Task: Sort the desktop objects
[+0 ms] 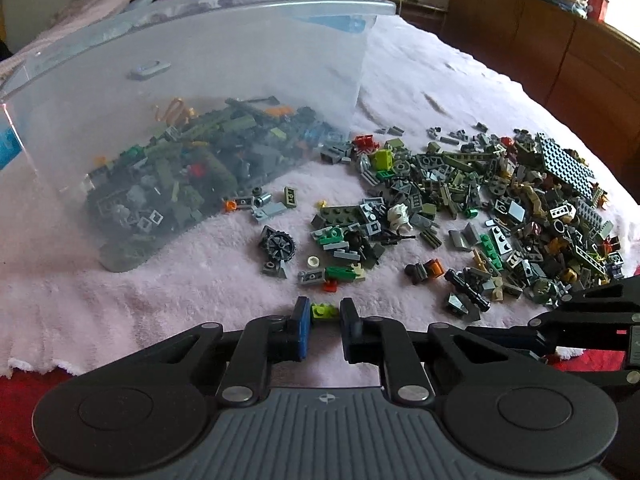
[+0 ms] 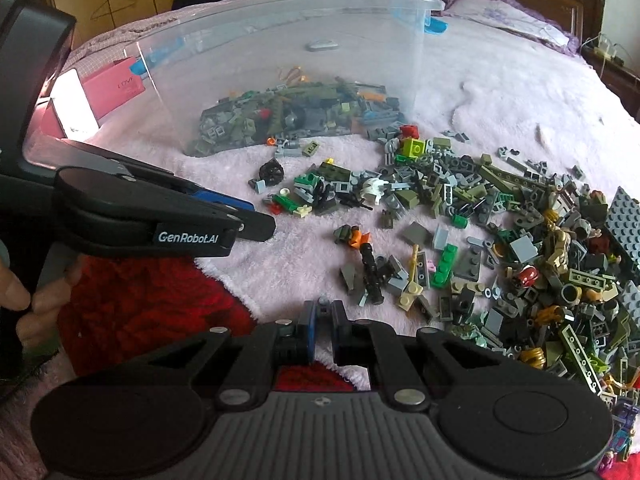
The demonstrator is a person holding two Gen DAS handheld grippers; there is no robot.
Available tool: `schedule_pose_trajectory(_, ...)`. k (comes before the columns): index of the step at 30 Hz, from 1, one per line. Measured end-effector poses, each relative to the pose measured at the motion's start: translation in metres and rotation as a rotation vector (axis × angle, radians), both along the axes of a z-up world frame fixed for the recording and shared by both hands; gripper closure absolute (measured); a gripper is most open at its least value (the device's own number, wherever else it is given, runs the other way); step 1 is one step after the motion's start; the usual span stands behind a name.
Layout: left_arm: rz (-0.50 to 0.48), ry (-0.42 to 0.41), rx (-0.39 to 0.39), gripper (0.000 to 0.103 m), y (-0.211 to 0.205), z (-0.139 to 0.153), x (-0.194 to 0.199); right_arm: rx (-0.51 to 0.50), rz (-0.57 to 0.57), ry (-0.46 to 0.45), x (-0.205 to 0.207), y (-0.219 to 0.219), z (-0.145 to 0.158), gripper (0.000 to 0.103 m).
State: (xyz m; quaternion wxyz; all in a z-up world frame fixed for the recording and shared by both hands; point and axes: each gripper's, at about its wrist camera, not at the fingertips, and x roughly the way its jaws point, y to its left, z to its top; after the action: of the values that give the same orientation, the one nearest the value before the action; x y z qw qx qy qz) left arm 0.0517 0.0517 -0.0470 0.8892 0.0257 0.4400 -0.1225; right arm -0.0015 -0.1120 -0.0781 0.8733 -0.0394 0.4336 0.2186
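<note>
The left tongs (image 1: 325, 314) are nearly closed on a small lime-green brick (image 1: 325, 313), pinched between their pads just above the pink blanket (image 1: 160, 300) on the bed. The right tongs (image 2: 323, 312) are almost fully closed on a small dark grey piece (image 2: 323, 309). This looks like the pick-up step of the sorting: both pieces gripped, neither yet lifted clear. The next move likely calls for carrying them up and over the high wall of the clear plastic bin (image 1: 200, 60), which stands beyond, already partly filled with bricks. In between lie a black toothed wheel (image 1: 279, 245) and scattered green plates. To the right spreads the large loose pile of bricks (image 1: 520, 208), still unsorted.
</note>
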Motion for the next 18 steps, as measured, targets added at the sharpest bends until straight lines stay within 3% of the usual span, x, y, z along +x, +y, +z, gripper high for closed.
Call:
schedule_pose_trajectory(12, -0.012, 0.007, -0.004, 0.086, -0.0024, 0.0079, -0.0105, -0.020, 0.006, -0.022, -0.0060, 0.0012, 0.0057, 0.093)
schedule_pose_trajectory(18, -0.015, 0.025, 0.036, 0.085, -0.0052, -0.0007, -0.0111, -0.014, 0.003, -0.013, -0.0055, 0.0000, 0.0044, 0.092)
